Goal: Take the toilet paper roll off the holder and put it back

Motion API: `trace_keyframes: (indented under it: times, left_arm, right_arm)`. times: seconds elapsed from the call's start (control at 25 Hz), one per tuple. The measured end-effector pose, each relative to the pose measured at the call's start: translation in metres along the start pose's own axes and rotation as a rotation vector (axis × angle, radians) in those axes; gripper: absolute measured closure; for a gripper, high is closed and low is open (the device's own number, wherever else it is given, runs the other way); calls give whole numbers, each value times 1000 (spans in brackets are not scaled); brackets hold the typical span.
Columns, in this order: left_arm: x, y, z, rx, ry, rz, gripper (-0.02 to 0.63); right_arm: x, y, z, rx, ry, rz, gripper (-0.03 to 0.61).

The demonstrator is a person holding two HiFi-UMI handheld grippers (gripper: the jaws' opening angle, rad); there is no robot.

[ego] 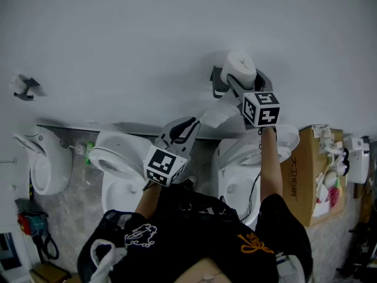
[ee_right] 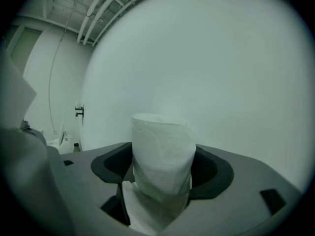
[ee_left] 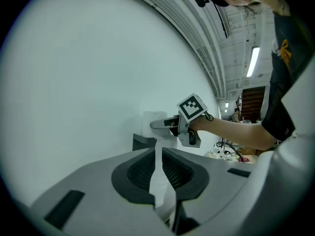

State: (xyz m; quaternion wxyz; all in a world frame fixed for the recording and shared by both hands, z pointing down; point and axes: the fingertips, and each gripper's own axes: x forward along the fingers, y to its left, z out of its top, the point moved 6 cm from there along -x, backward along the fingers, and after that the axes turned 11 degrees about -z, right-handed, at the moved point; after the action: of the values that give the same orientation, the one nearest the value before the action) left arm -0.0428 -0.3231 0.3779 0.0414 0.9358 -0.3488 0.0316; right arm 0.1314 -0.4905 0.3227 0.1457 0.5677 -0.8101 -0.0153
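The white toilet paper roll [ego: 240,66] is up against the wall, right beside the dark holder [ego: 219,82]. My right gripper [ego: 238,78] is shut on the roll; in the right gripper view the roll [ee_right: 162,151] stands upright between both jaws, squeezed at its lower part. A loose tail of paper [ego: 217,114] runs down from the roll to my left gripper [ego: 189,124], lower and to the left. In the left gripper view the tail [ee_left: 158,176] passes through the narrow gap of the jaws and looks pinched. That view also shows the holder [ee_left: 141,142] on the wall.
Two white toilets [ego: 118,158] [ego: 241,158] stand against the wall below the grippers. A urinal [ego: 44,164] is at the left and a cardboard box [ego: 315,170] with clutter at the right. A small fixture [ego: 22,87] hangs on the wall far left.
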Motion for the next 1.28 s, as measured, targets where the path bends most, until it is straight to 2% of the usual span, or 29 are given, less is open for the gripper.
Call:
trace_keyframes:
  times: [0.36,0.76,1.08,1.28]
  left_arm:
    - [-6,-12,1,12,1,-3,572]
    - [-17,-42,3,26,8,-21,572]
    - [-39,-75,-7,27,35,-14,572]
    - [-53,-104,-13,28,46,-15,572]
  right_arm:
    - [-32,-9,-3,67,-32,-27,220]
    - [-98,20,-10,57,-79,50,232]
    - [-154,51,-55,170,-57,70,315]
    - [-197,68,-89,239,-21,79,340]
